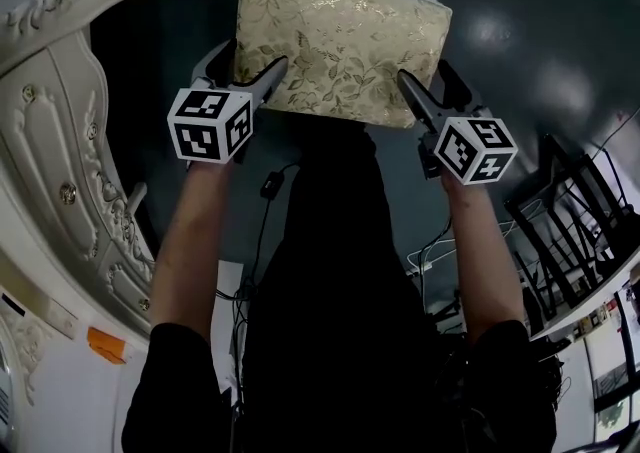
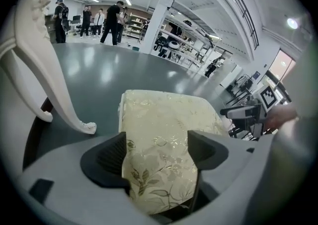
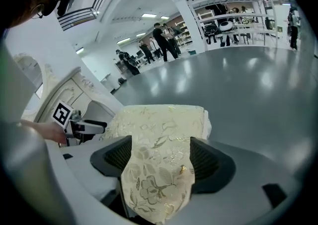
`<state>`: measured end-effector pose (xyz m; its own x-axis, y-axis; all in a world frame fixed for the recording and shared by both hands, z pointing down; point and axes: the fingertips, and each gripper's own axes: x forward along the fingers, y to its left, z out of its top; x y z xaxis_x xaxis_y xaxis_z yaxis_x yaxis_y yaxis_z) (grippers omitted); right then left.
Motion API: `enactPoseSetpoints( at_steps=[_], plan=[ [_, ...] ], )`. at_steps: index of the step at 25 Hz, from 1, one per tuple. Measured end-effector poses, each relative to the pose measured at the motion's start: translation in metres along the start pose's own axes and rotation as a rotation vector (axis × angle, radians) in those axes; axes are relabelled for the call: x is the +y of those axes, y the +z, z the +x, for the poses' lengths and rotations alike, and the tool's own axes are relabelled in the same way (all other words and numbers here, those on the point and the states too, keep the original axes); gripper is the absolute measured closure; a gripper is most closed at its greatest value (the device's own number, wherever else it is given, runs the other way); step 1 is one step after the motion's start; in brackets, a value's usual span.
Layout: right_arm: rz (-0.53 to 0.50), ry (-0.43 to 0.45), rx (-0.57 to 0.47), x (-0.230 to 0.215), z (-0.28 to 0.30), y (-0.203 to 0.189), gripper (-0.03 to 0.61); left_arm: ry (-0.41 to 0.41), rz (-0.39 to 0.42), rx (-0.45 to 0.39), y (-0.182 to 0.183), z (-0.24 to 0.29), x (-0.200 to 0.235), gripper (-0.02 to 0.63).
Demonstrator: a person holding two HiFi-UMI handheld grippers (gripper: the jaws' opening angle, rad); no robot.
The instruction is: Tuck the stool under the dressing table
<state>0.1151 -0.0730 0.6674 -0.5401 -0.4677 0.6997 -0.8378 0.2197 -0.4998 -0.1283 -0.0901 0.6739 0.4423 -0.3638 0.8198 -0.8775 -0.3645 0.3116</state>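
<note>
The stool's cream, gold-leaf-patterned cushion [image 1: 340, 41] stands on the dark floor just ahead of me, to the right of the carved white dressing table [image 1: 60, 141]. My left gripper [image 1: 250, 56] straddles the cushion's near left corner and my right gripper [image 1: 422, 71] its near right corner. In the left gripper view the cushion [image 2: 164, 134] lies between the spread jaws of the left gripper [image 2: 156, 154], beside the table's curved leg [image 2: 44, 70]. The right gripper view shows the cushion [image 3: 159, 134] between that gripper's [image 3: 160, 157] spread jaws too. The stool's legs are hidden.
A black metal rack [image 1: 570, 221] stands at the right and cables [image 1: 270, 186] lie on the floor near my feet. Far off across the grey floor, people [image 2: 99, 20] stand by shelving [image 3: 233, 20].
</note>
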Motion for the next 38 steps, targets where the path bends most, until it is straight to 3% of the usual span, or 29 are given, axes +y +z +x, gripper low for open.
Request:
enactPoseSetpoints(
  at_steps=[9,17,22,29,38],
  plan=[
    [0.037,-0.012,0.118,-0.013,0.012,-0.028,0.139,0.004,-0.083,0.088,-0.016,0.015,0.017,0.157],
    [0.129,-0.046,0.186,-0.025,0.023,-0.049,0.127,-0.064,-0.088,0.165,-0.022,0.030,0.019,0.106],
    [0.199,0.017,0.192,-0.027,0.029,-0.054,0.126,-0.151,-0.149,0.200,-0.028,0.039,0.021,0.077],
    [0.226,0.172,0.245,-0.027,0.041,-0.057,0.107,-0.276,-0.137,0.243,-0.029,0.048,0.015,0.064],
    [0.228,0.176,0.264,-0.027,0.044,-0.057,0.104,-0.275,-0.126,0.241,-0.029,0.052,0.014,0.061]
  ],
)
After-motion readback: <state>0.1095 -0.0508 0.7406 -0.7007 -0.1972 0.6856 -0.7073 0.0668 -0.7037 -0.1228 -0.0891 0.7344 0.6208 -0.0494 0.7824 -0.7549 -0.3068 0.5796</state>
